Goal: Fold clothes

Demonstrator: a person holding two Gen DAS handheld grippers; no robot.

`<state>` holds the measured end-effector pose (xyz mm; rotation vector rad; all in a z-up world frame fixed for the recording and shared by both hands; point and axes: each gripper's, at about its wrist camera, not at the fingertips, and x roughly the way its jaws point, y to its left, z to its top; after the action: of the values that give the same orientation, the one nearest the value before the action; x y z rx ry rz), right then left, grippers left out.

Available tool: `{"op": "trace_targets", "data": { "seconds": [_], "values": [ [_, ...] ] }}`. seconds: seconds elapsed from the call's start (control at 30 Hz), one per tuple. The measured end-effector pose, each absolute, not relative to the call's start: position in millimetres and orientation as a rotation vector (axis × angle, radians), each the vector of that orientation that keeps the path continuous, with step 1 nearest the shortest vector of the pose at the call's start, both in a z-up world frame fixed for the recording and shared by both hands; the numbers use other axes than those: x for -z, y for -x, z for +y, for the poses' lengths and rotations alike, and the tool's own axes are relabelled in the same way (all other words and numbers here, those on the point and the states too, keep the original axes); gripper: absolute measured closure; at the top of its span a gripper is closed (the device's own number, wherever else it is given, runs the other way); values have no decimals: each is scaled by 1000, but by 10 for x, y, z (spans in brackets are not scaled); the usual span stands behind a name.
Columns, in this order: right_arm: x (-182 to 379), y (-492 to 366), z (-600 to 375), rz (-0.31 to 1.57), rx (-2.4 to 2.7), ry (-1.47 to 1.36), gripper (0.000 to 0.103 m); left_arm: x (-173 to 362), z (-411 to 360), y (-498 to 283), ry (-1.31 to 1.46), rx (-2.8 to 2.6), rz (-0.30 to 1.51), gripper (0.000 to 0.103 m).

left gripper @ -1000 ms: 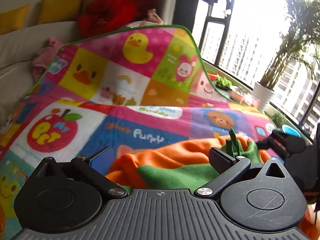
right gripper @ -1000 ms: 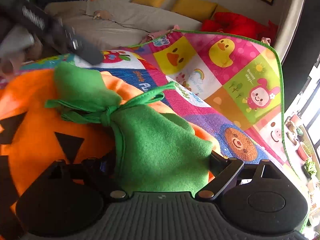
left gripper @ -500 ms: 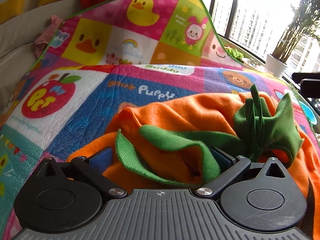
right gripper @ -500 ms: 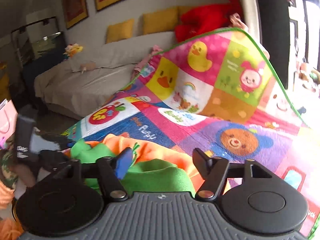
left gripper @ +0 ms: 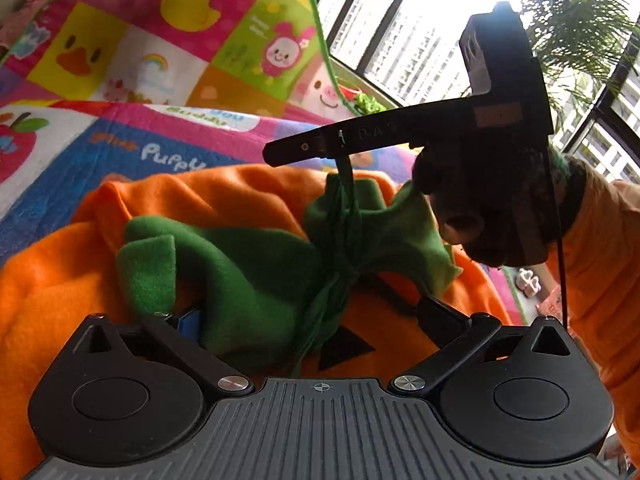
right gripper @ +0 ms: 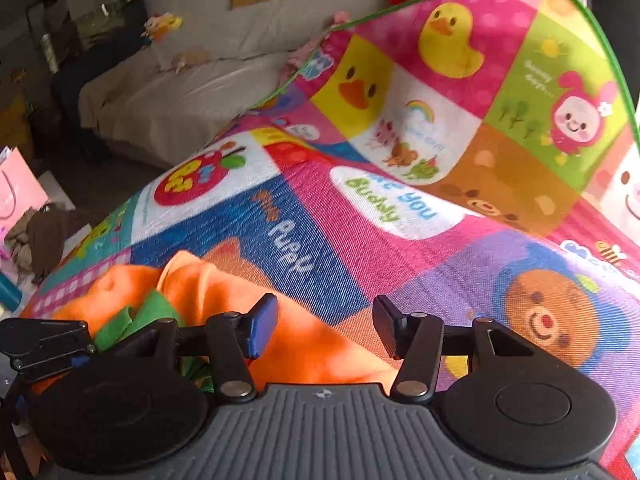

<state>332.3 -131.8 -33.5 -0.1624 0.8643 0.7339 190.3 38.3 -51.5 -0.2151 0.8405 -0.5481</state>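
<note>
An orange pumpkin costume (left gripper: 60,272) with a green collar (left gripper: 256,280) and black triangle patches lies bunched on the play mat. My left gripper (left gripper: 312,316) is open and wide, low over the garment, and the collar lies between its fingers, against the left pad. The collar's green tie string (left gripper: 346,184) sticks up toward the right gripper's body (left gripper: 500,100), which hangs above the garment in a person's hand (left gripper: 472,208). In the right wrist view my right gripper (right gripper: 324,328) is open with nothing between its fingers, above the costume's orange edge (right gripper: 312,352).
The colourful play mat (right gripper: 400,200) rises at the back against a pale sofa (right gripper: 200,80) with yellow cushions. A window and a plant (left gripper: 580,20) are at the right. A pink bag (right gripper: 16,192) and a heap of cloth (right gripper: 40,236) sit on the floor.
The right gripper has let go of the green collar, narrowed and swung toward the mat's far side. The left gripper has moved in over the garment, so the collar lies between its fingers.
</note>
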Motion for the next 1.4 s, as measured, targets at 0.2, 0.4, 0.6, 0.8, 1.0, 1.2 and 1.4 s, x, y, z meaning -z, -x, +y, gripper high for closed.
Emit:
{"op": "trace_targets", "data": {
  "seconds": [0.2, 0.4, 0.6, 0.8, 1.0, 1.2, 1.4],
  "values": [
    [532, -3238, -1235, 937, -745, 193, 66, 579, 437, -1894, 201, 552, 830, 0],
    [195, -2719, -1360, 902, -802, 180, 92, 603, 361, -1835, 124, 543, 795, 0],
    [78, -2128, -1577, 917, -837, 152, 92, 504, 422, -1693, 102, 567, 793, 0],
    [355, -1813, -1595, 937, -827, 198, 92, 174, 601, -1313, 110, 604, 741, 0],
    [180, -1745, -1606, 809, -771, 290, 92, 143, 473, -1303, 149, 637, 718, 0],
    [-79, -1881, -1762, 667, -687, 361, 48, 296, 319, -1507, 155, 657, 733, 0],
    [92, -2314, -1446, 741, -777, 344, 42, 587, 306, -1589, 127, 620, 811, 0]
  ]
}}
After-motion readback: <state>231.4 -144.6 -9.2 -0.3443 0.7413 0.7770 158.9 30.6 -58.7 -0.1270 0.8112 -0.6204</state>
